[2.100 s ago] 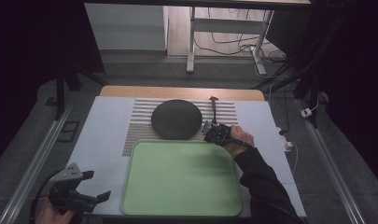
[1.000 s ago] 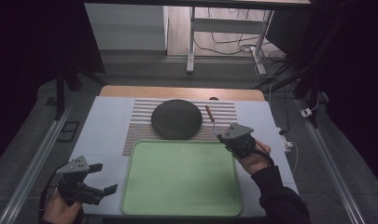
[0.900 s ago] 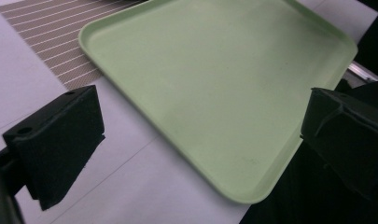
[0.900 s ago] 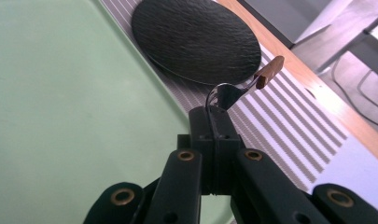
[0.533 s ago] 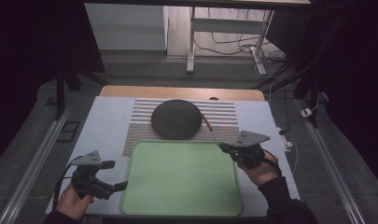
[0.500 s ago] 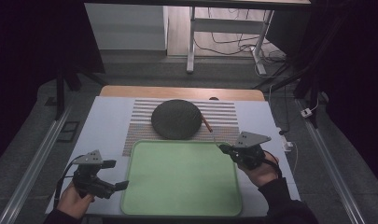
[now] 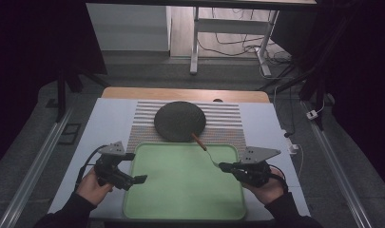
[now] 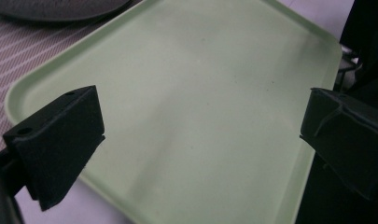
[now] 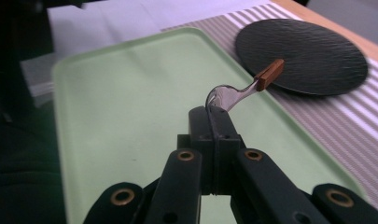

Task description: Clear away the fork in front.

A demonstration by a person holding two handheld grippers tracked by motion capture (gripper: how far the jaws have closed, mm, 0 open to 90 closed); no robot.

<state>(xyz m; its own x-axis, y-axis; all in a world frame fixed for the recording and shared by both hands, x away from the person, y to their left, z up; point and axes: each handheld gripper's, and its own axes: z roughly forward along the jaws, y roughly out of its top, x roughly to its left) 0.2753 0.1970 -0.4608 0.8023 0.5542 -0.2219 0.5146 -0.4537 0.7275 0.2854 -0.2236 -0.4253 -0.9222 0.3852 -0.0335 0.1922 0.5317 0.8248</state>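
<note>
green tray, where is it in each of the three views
High view: the green tray lies low at centre, between the two hands.
Left gripper view: the tray spreads across the middle, seen between the left tool's open jaws.
Right gripper view: the tray runs from the left to the centre, under the right tool, which is shut on a fork.
Shared landmark: the dark round plate just beyond the tray's far edge.

A lab-style recording room, dimly lit: a table (image 7: 109,114) covered in pale sheeting sits between metal floor rails (image 7: 35,166), dark curtains (image 7: 33,42) hang on both sides, and loose cables (image 7: 237,45) trail across the far floor under a metal-legged bench (image 7: 196,38).
</note>
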